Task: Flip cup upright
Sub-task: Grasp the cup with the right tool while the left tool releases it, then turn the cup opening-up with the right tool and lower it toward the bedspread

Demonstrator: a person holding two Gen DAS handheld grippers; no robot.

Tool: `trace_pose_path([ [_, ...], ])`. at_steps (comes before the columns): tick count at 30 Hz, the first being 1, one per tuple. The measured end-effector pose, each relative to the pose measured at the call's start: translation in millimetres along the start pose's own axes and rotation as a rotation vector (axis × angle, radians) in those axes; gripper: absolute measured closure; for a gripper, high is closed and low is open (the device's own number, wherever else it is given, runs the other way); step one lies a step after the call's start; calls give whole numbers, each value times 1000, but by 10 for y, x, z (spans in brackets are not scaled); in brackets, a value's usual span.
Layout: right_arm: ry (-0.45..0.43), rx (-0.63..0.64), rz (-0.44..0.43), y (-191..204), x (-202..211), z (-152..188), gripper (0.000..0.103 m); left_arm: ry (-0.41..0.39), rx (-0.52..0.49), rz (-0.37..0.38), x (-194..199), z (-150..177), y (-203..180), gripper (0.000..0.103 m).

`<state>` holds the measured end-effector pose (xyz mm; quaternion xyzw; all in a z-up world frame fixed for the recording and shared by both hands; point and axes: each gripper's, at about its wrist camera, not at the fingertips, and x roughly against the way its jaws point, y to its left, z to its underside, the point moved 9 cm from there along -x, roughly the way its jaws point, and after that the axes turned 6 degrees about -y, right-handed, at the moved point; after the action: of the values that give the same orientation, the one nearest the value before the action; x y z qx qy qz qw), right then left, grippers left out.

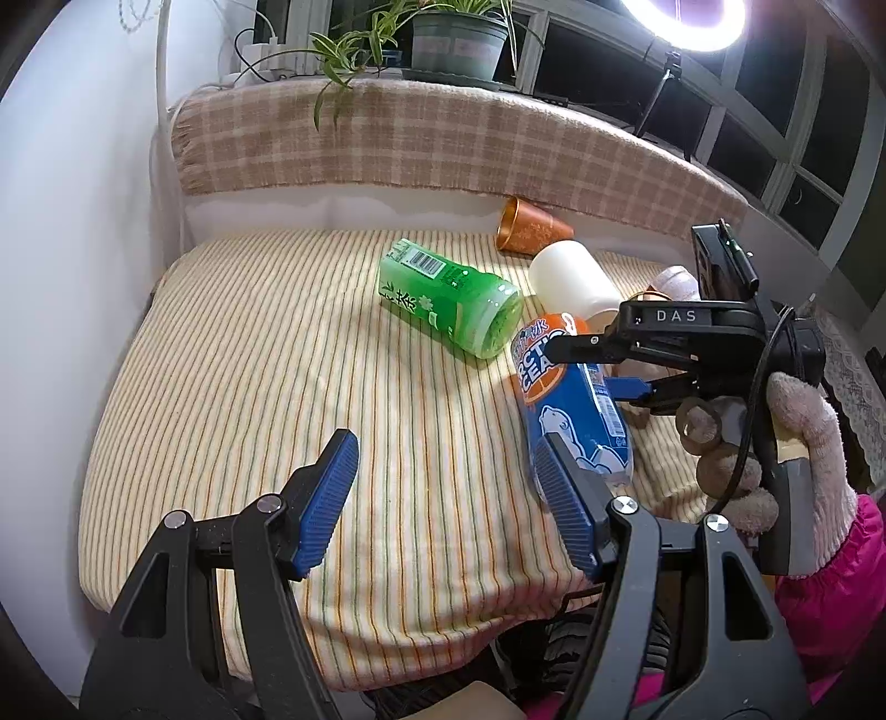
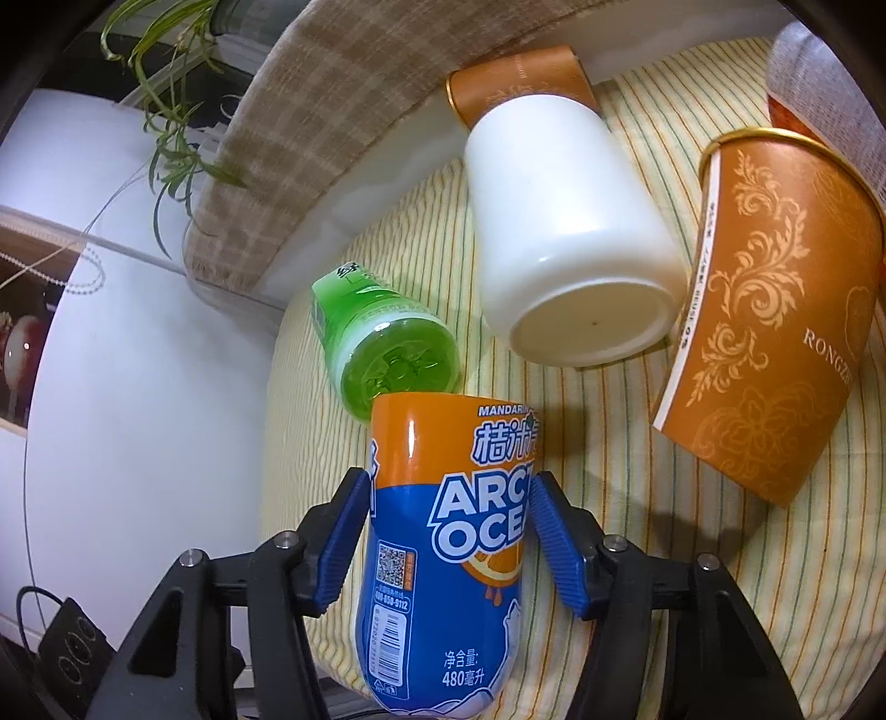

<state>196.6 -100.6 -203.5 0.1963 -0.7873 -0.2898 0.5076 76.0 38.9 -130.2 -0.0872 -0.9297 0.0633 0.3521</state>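
A blue and orange Arctic Ocean cup (image 2: 443, 554) lies between the fingers of my right gripper (image 2: 443, 531), which is closed on its sides; it also shows in the left wrist view (image 1: 565, 399), lying on the striped cloth (image 1: 249, 360) with my right gripper (image 1: 603, 365) around it. My left gripper (image 1: 443, 498) is open and empty, above the cloth near its front edge. A green cup (image 1: 448, 299) lies on its side just beyond, also in the right wrist view (image 2: 387, 354).
A white cup (image 2: 565, 238) and an orange patterned paper cup (image 2: 764, 332) lie on their sides to the right. Another orange cup (image 1: 526, 227) lies at the back by the plaid-covered ledge (image 1: 443, 138). A potted plant (image 1: 454, 39) stands on the ledge.
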Motion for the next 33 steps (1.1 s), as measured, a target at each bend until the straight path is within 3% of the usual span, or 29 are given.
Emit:
trace_pose_path([
  [4,15,3,5,-3,-41,-23,40,-2,4,-5,9,2,9,35],
  [7,28,14,15,2,-65,-31,33,-2,3,-5,12,6,11,35],
  [14,20,50,4,94,-69,-8,40,-7,4,-10,32,-5,29,35],
  [20,-56,142,13,221,173,-20,40,-10,0,-3,39,-21,-10,35],
  [33,-262,434,154,359,607,-153,40,-19,-12,14,43,-68,-137,35],
])
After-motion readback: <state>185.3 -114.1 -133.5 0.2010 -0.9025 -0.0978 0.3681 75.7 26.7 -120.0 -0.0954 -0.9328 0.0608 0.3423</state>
